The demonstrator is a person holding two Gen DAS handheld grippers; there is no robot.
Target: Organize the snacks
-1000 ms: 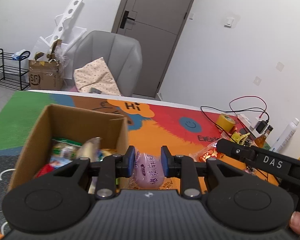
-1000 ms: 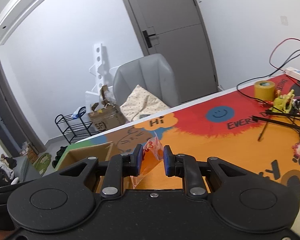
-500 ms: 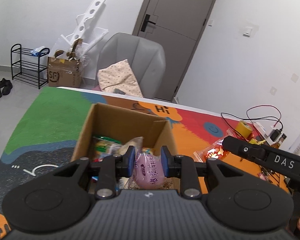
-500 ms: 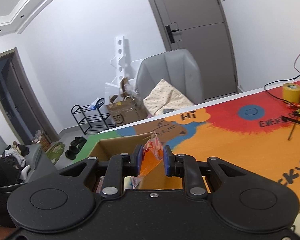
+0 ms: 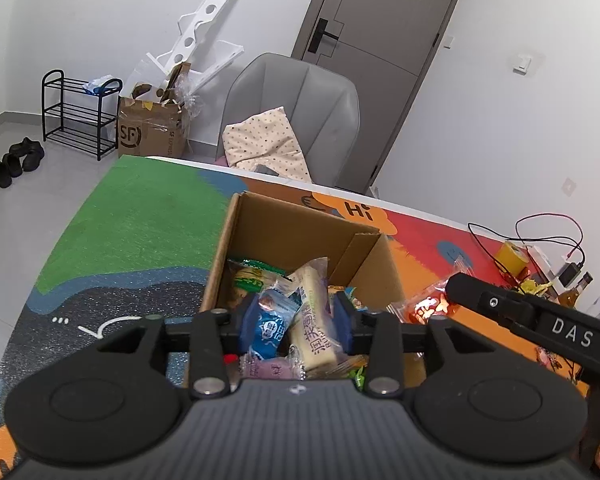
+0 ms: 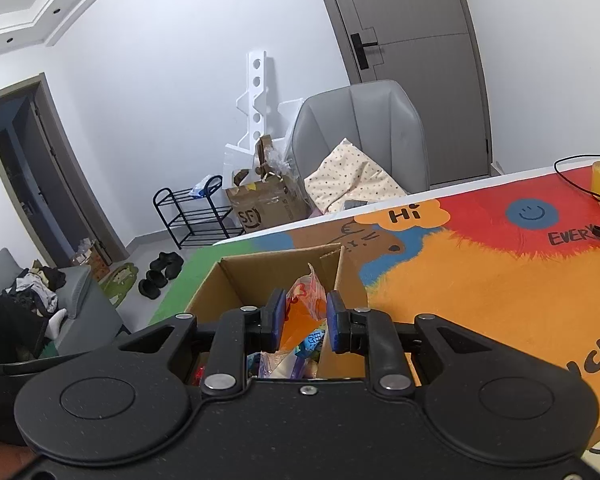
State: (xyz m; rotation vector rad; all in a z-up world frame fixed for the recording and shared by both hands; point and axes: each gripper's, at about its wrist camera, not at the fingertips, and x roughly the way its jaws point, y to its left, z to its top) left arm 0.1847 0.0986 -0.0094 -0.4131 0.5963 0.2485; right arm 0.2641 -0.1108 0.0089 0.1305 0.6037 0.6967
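An open cardboard box (image 5: 291, 236) on the colourful table mat holds several snack packets. My left gripper (image 5: 293, 320) hovers over the box, open and empty. A purple snack packet (image 5: 267, 369) lies in the box just below it, beside a blue packet (image 5: 269, 330) and a cream bar (image 5: 314, 332). My right gripper (image 6: 304, 316) is shut on an orange-red snack bag (image 6: 306, 304) and holds it above the same box (image 6: 259, 272). That bag also shows in the left wrist view (image 5: 428, 306) at the box's right side.
A yellow tape roll (image 5: 510, 256), cables and small items lie at the table's far right. A grey chair (image 5: 295, 112) with a dotted cushion stands behind the table. The right gripper's body (image 5: 540, 324) reaches in from the right.
My left gripper opened and the purple packet dropped into the box. My right gripper moved left with the orange-red bag until it came over the box.
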